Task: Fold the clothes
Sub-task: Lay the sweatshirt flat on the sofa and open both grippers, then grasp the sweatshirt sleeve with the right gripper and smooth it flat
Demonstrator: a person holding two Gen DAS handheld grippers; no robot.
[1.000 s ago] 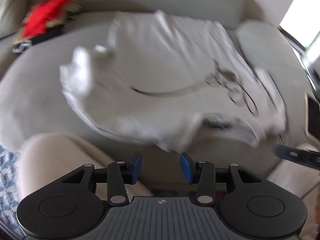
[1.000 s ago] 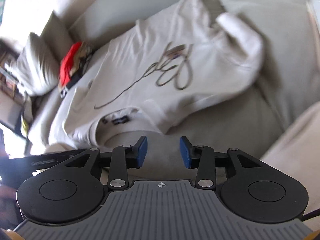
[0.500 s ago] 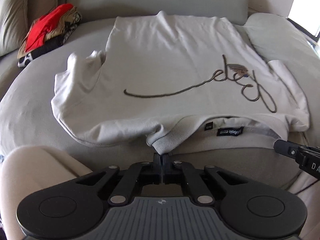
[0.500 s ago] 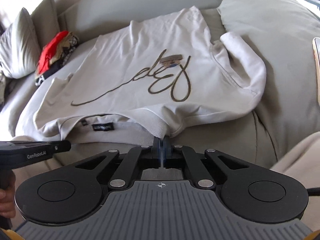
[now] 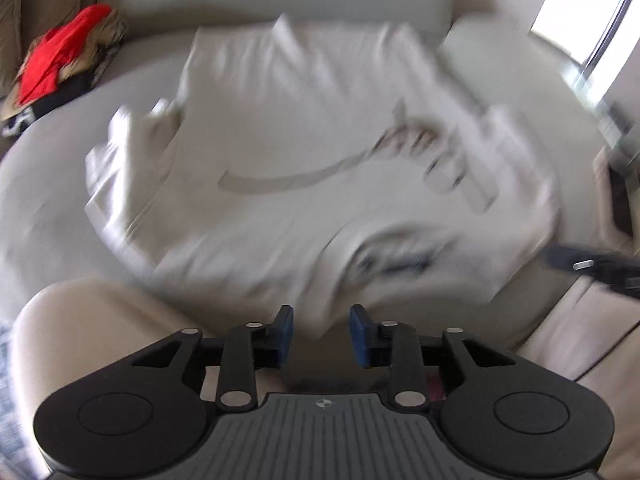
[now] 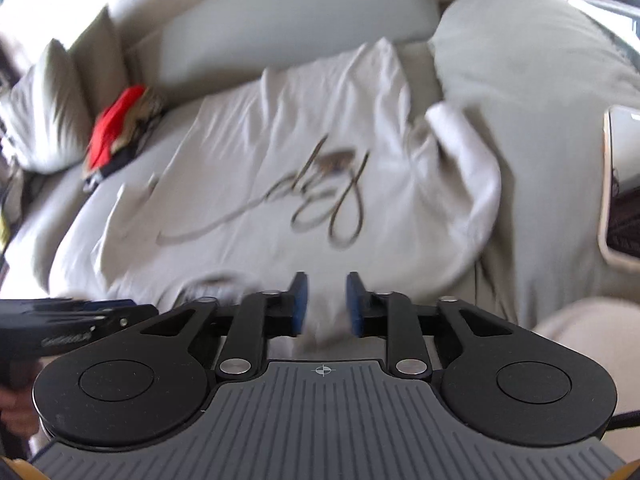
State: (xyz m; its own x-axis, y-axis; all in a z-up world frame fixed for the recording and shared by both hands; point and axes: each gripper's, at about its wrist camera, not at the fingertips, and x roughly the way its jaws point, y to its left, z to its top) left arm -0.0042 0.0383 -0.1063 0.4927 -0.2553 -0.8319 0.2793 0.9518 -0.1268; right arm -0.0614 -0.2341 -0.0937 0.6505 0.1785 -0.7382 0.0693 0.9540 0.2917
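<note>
A pale grey cotton T-shirt with a dark looping script print (image 6: 280, 184) lies spread across the seat of a light grey fabric sofa (image 6: 540, 92), its collar edge nearest the cameras at 6 o'clock and its hem toward the backrest at 12 o'clock. In the left wrist view the T-shirt (image 5: 304, 152) is heavily blurred; one sleeve is bunched at 9 o'clock and the other lies toward 3 o'clock.

The left hand-held gripper (image 5: 320, 334) has its blue-padded jaws at a narrow-to-middling gap and opening. A fold of the shirt's near edge hangs just above and between the pads, but the pads do not press on it.

The right hand-held gripper (image 6: 326, 306) shows a narrower gap, also opening. A strip of the shirt's collar edge sits between its pads; the blur makes it hard to tell whether the fabric touches them, though they appear clear of it.

A heap of red, tan and black clothes (image 6: 120, 132) rests on the sofa at 10 o'clock, well apart from the shirt, beside a light grey cushion (image 6: 44, 120). A phone in a pale case (image 6: 620, 188) lies at 3 o'clock on the sofa.
</note>
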